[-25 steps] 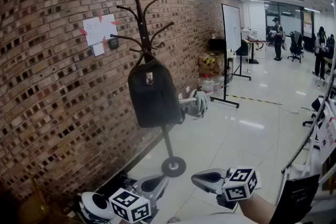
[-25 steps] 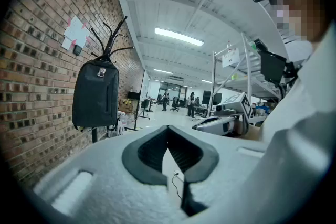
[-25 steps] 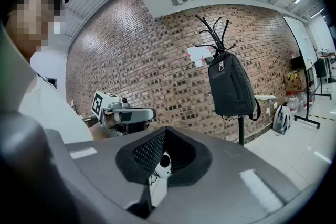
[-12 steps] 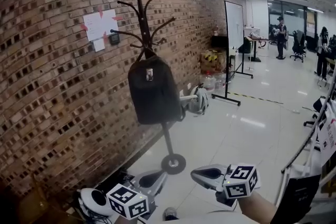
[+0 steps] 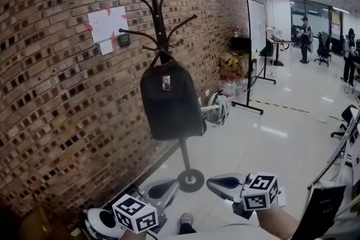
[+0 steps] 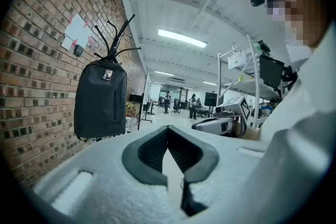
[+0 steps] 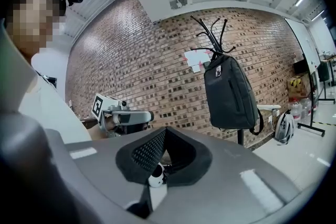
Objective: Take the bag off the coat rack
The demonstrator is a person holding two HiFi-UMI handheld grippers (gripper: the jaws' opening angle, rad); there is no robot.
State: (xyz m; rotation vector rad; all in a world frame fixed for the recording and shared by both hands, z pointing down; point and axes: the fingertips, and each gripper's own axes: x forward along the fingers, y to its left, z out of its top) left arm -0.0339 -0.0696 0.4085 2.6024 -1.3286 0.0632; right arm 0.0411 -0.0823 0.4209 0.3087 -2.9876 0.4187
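Observation:
A black backpack (image 5: pixel 170 101) hangs by its top loop from a dark coat rack (image 5: pixel 159 14) that stands on a round base (image 5: pixel 190 180) by the brick wall. The backpack (image 6: pixel 100 99) also shows in the left gripper view, and the backpack (image 7: pixel 229 93) in the right gripper view. My left gripper (image 5: pixel 159 193) is low at the bottom left, shut and empty, well short of the bag. My right gripper (image 5: pixel 220 184) is beside it at the bottom centre, also shut with nothing in it.
A brick wall (image 5: pixel 50 121) with a taped paper (image 5: pixel 107 25) runs along the left. A whiteboard on a stand (image 5: pixel 256 42), boxes and bottles (image 5: pixel 230 73) and a pale bag (image 5: pixel 216 109) lie beyond the rack. People stand far off (image 5: pixel 304 36). A shelf frame (image 5: pixel 337 154) is at the right.
The view has shifted slightly, so the rack and bag sit a little further right and lower in it. Both grippers stay low and shut.

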